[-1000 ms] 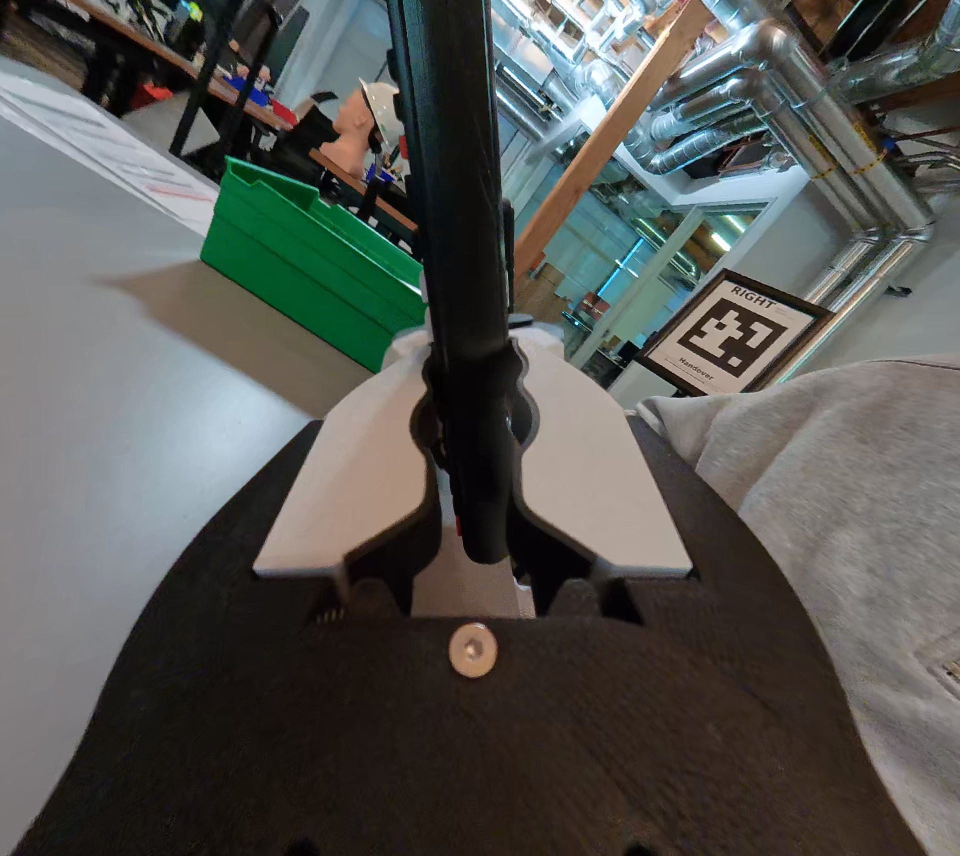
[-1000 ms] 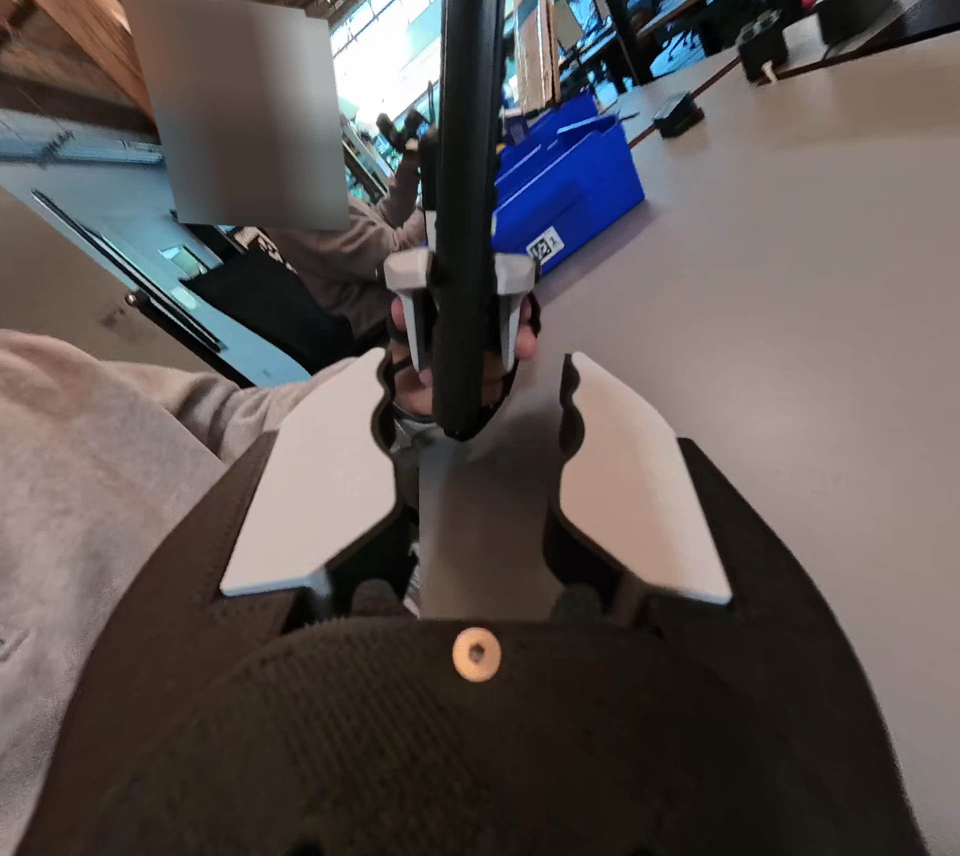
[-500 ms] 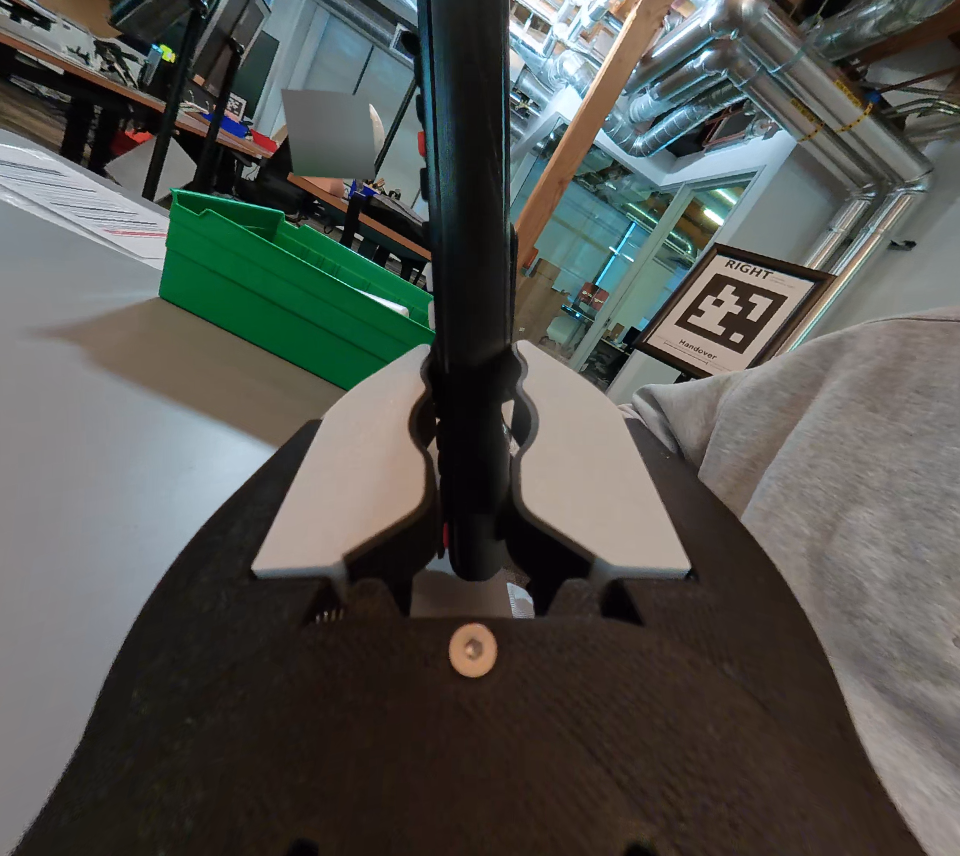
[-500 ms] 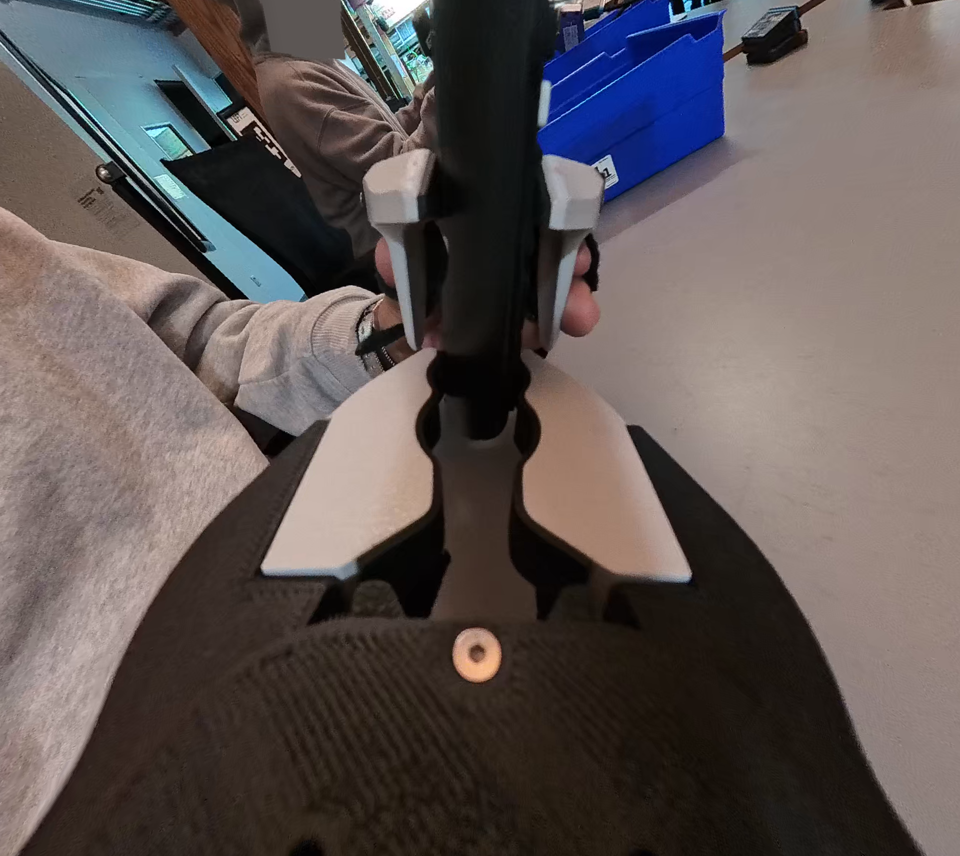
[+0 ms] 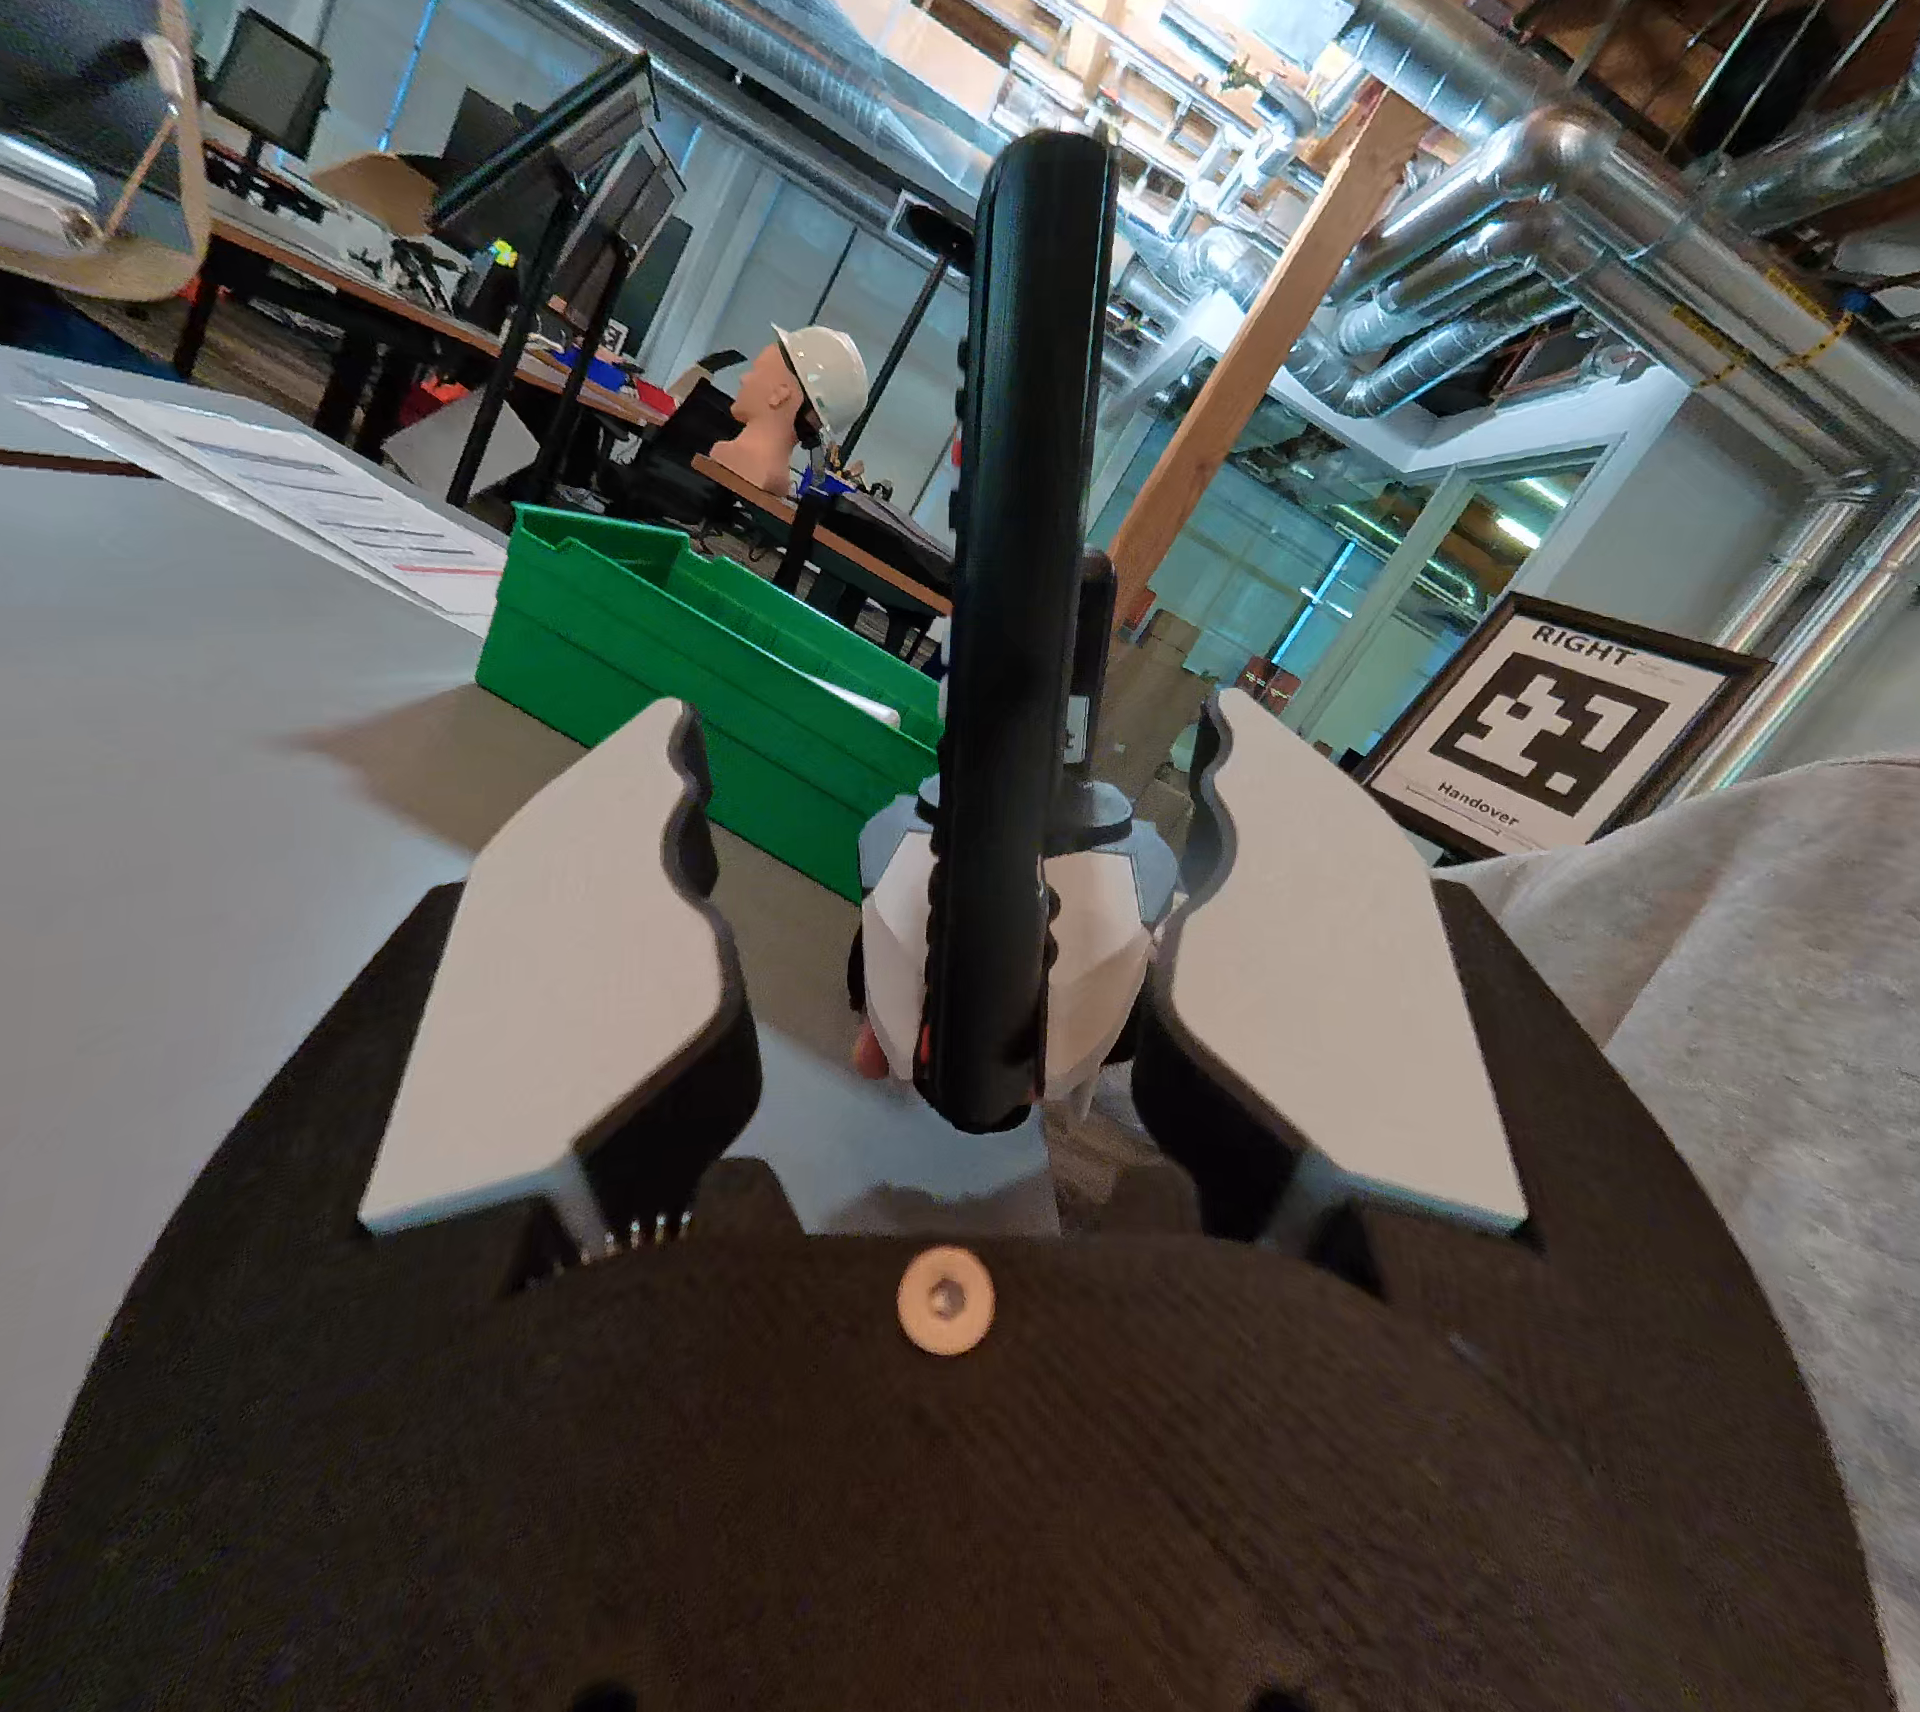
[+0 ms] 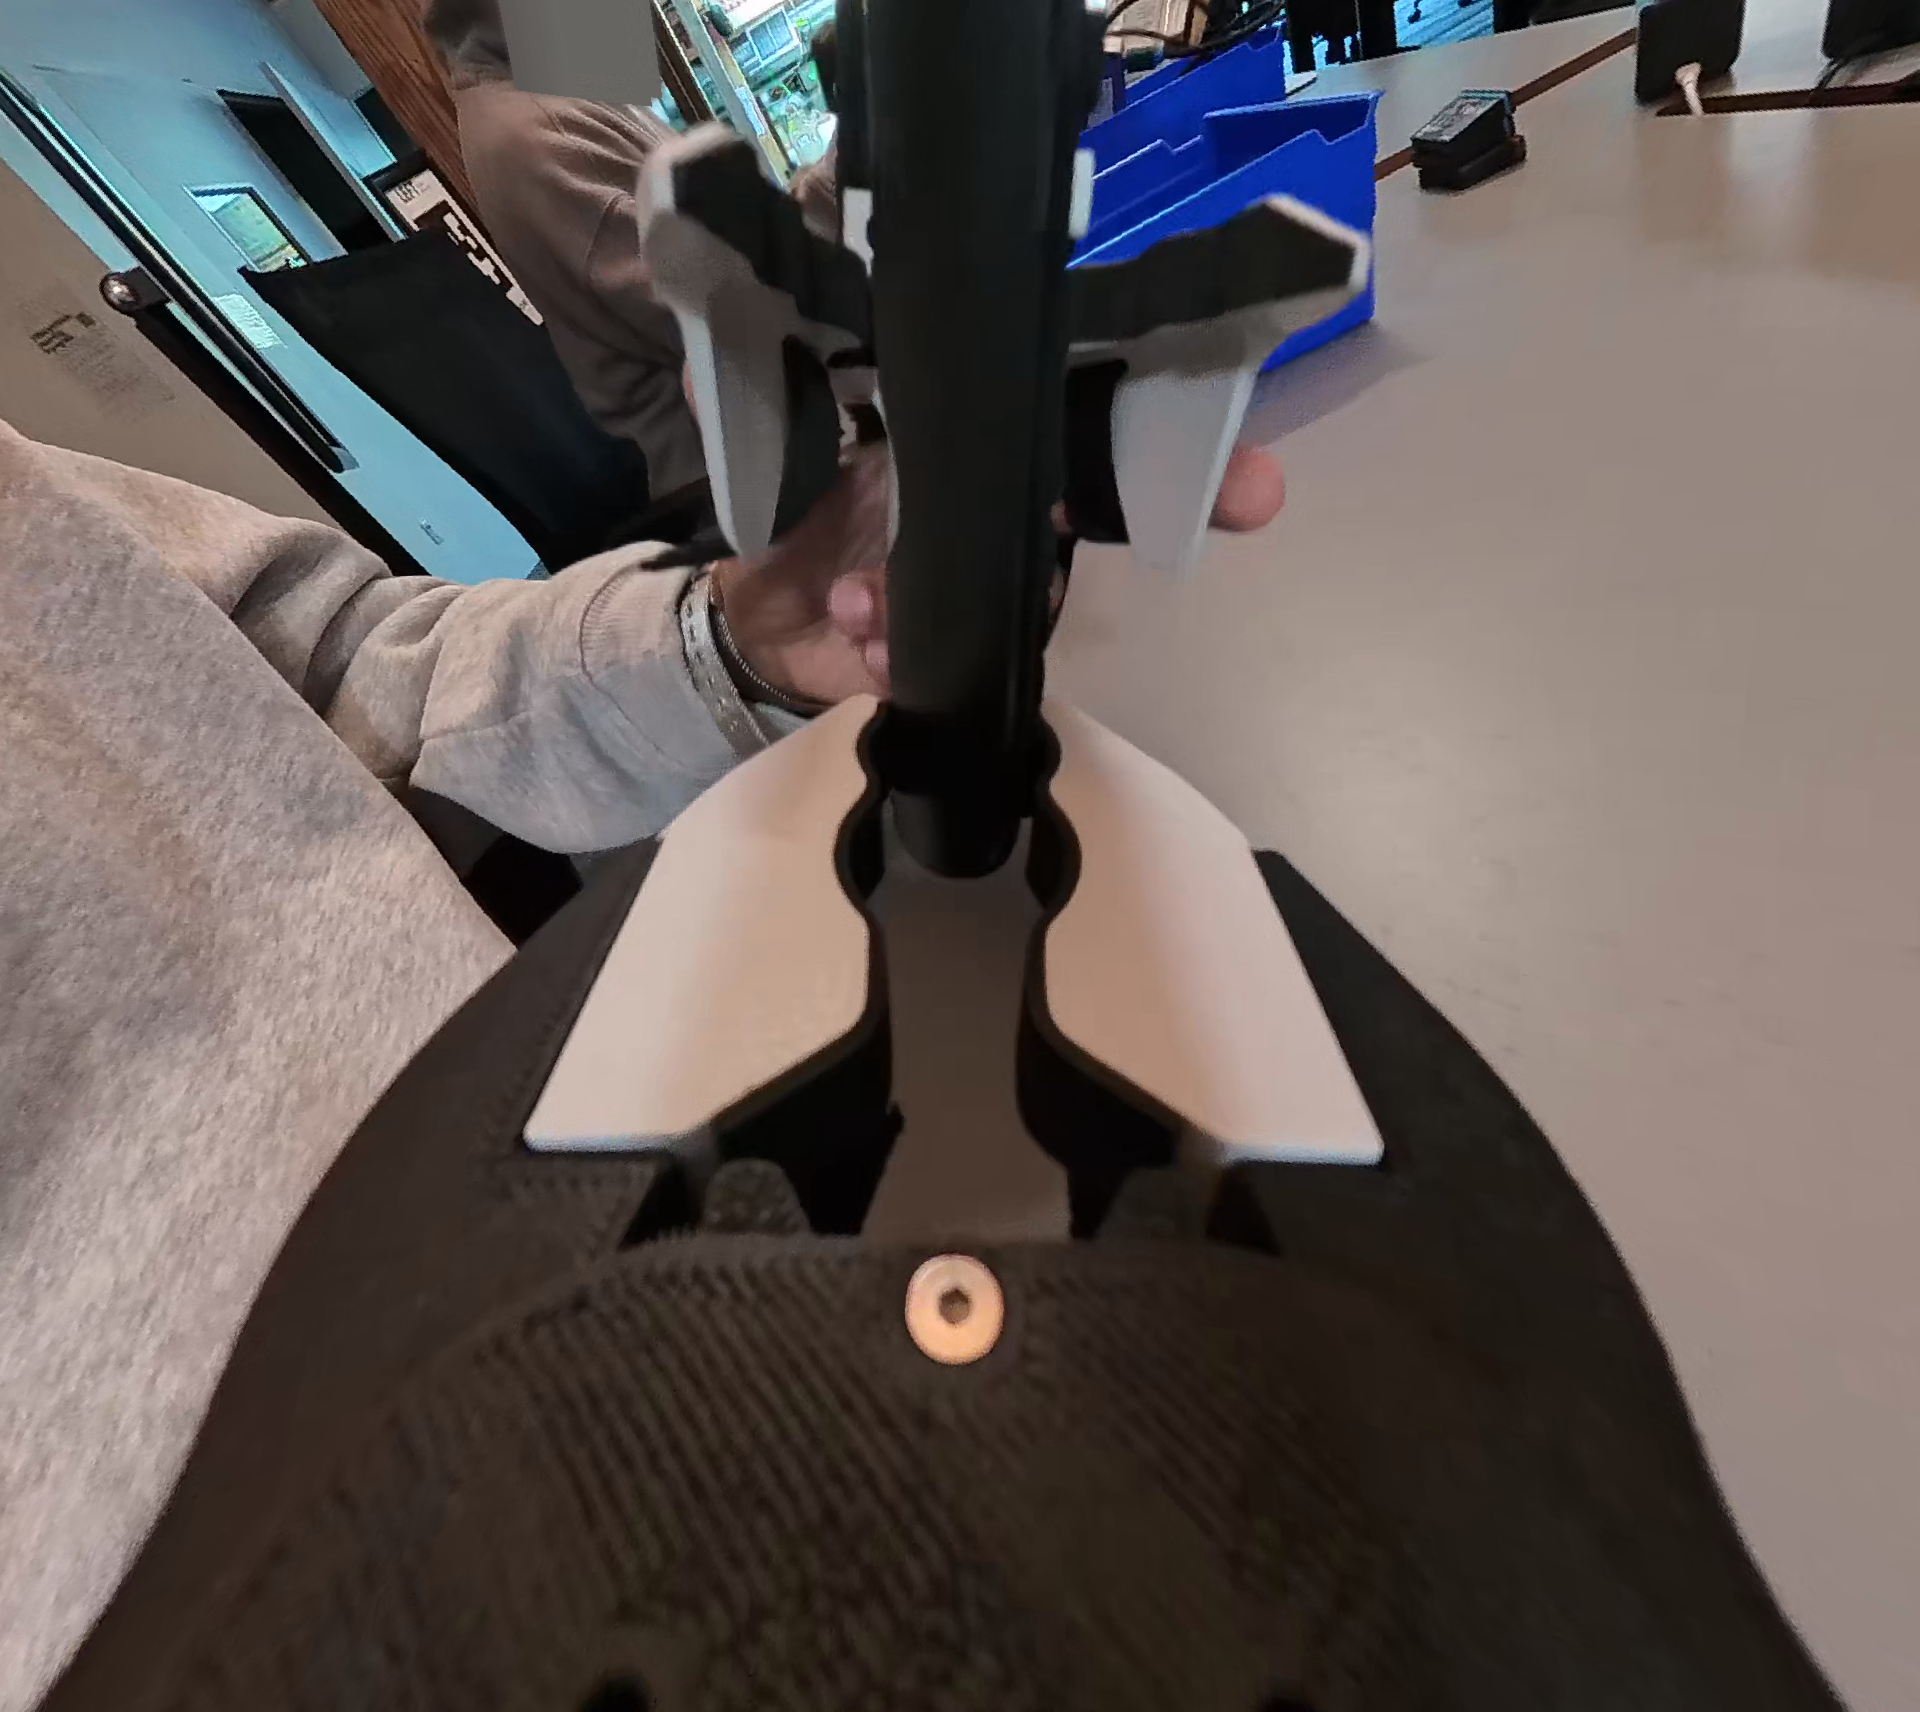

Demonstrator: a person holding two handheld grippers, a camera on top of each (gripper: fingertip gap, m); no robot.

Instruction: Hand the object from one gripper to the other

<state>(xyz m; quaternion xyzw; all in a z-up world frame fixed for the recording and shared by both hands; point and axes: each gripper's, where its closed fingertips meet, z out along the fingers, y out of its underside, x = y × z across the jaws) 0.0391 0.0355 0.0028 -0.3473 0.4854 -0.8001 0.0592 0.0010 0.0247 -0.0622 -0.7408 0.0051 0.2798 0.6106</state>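
Note:
The object is a long black remote-like bar [image 5: 1023, 519], standing upright above the grey table [image 5: 208, 779]. My right gripper [image 6: 961, 743] is shut on its lower end [image 6: 966, 312]. In the left wrist view the right gripper [image 5: 997, 924] shows clamped around the bar's base. My left gripper [image 5: 945, 722] is open, its jaws spread wide on both sides of the bar and not touching it. In the right wrist view the left gripper [image 6: 1013, 218] shows open behind the bar, with a hand holding it.
A green bin [image 5: 707, 654] stands on the table beyond the left gripper. A framed marker sign [image 5: 1548, 727] leans at the right. A blue bin [image 6: 1278, 145] and a small black adapter [image 6: 1465, 135] sit farther along the table. A grey sleeve [image 6: 312, 675] fills the left. The gap from one gripper's tips to the other's is roughly 7 cm.
My right gripper closed on the bar's lower end. My left gripper, shut on the bar before, has opened and let go of it.

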